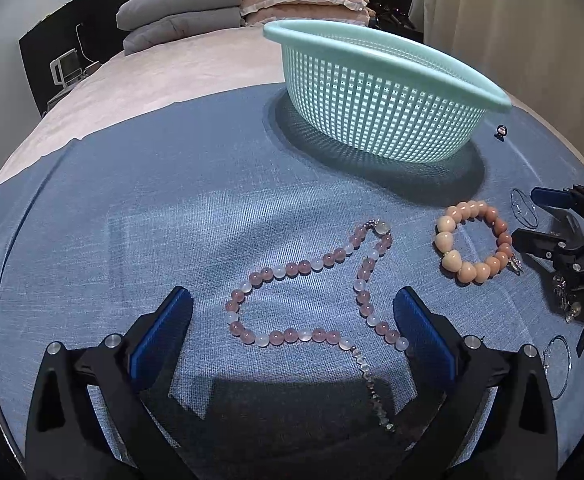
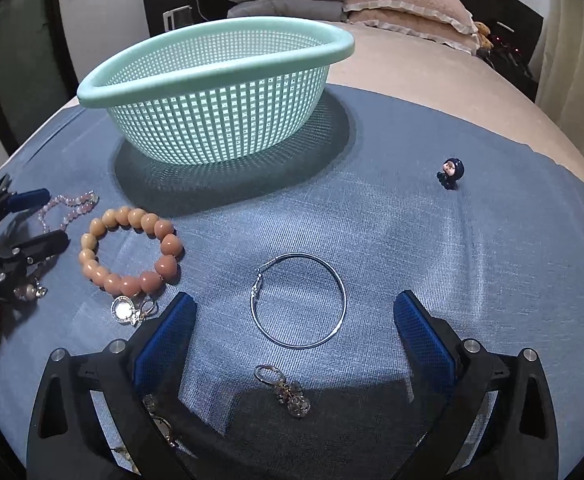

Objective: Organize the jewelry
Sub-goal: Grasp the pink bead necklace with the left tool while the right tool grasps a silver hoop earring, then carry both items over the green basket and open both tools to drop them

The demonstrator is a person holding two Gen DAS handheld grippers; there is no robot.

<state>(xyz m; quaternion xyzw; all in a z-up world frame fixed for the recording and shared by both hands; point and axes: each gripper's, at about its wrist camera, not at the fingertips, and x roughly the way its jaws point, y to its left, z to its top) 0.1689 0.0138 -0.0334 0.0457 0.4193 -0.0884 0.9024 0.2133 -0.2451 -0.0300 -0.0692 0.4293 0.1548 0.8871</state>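
Note:
A pink and white bead necklace (image 1: 312, 300) lies on the blue cloth (image 1: 132, 240) between the blue pads of my open left gripper (image 1: 292, 312). A peach bead bracelet (image 1: 474, 242) lies to its right; it also shows in the right wrist view (image 2: 132, 252). A silver hoop earring (image 2: 298, 302) lies between the pads of my open right gripper (image 2: 294, 314). A small crystal earring (image 2: 288, 390) lies just below the hoop. A mint green mesh basket (image 1: 380, 100) stands behind the jewelry; it also shows in the right wrist view (image 2: 212, 100). Both grippers hold nothing.
A tiny dark figurine (image 2: 450, 174) stands on the cloth at the right. A round pendant (image 2: 126, 310) lies below the bracelet. A thin hoop (image 1: 556, 364) lies at the left view's right edge. Pillows (image 1: 228, 8) are stacked at the bed's far end.

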